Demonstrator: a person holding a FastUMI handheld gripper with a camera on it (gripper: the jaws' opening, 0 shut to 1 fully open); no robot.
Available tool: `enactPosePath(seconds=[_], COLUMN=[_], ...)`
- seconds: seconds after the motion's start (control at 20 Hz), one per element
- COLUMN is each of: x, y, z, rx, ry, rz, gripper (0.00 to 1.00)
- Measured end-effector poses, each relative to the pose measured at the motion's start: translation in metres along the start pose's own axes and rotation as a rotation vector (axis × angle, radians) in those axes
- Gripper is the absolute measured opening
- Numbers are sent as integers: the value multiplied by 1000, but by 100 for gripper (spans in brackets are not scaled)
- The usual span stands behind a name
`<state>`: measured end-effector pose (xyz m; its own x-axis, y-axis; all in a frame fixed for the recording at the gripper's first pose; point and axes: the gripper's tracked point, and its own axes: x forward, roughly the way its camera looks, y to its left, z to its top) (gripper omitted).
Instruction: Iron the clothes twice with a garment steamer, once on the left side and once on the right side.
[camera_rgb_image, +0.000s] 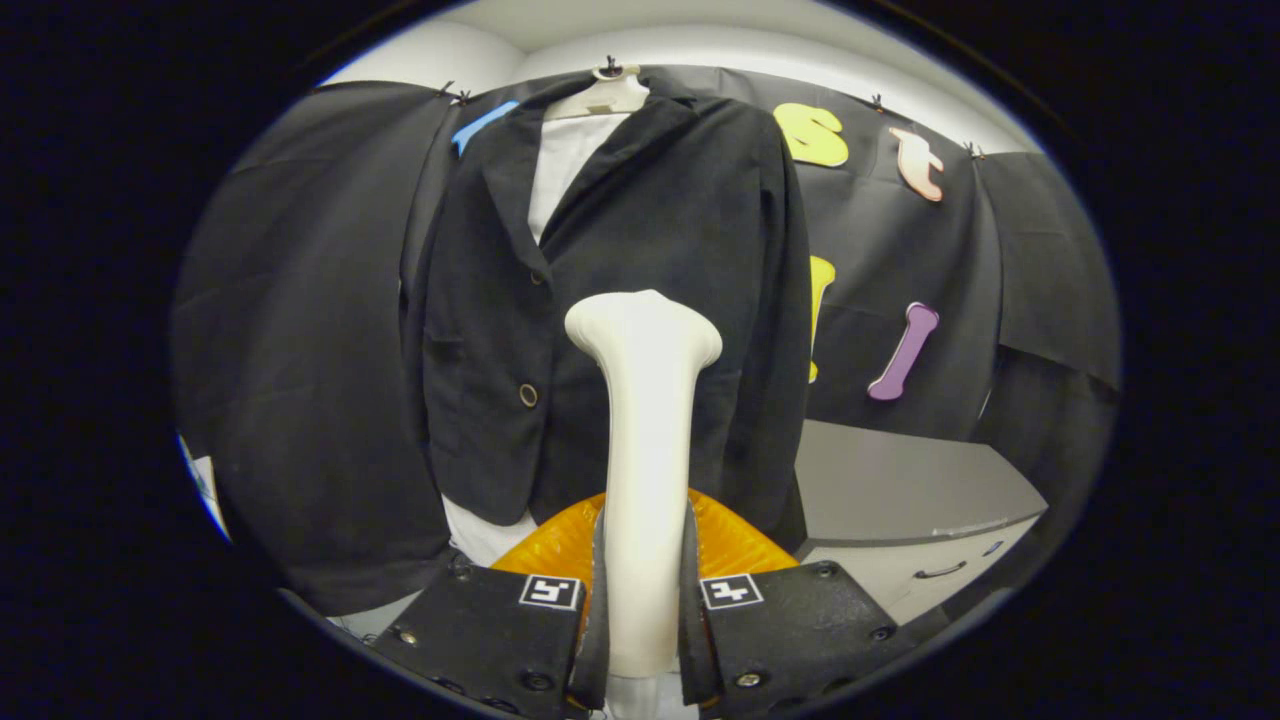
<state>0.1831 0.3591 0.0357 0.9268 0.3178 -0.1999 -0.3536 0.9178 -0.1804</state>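
Observation:
A black jacket (640, 210) over a white shirt (560, 165) hangs on a white hanger (607, 95) against the booth wall, straight ahead. My gripper (643, 590) is shut on the white garment steamer (645, 440), whose handle stands upright between both fingers. The steamer's flared head (643, 325) points at the jacket's middle, right of its lower button (528, 395), just below the chest. I cannot tell if the head touches the cloth. An orange ribbed part (735, 540) shows behind the fingers, low beside the handle.
A grey cabinet (900, 480) with a drawer handle (940, 571) stands to the right of the jacket, below the wall cloth. Black cloth hangs on the left of the jacket.

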Motion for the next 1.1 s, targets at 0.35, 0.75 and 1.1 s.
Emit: enactPosePath(seconds=[0.35,0.75,1.1], x=[3,-3,-29], y=[7,17,17], z=[-54,-101,-44], rx=[-42,-52,-33], ry=[57,135,35], rz=[12,50,68], gripper=[30,30,30])
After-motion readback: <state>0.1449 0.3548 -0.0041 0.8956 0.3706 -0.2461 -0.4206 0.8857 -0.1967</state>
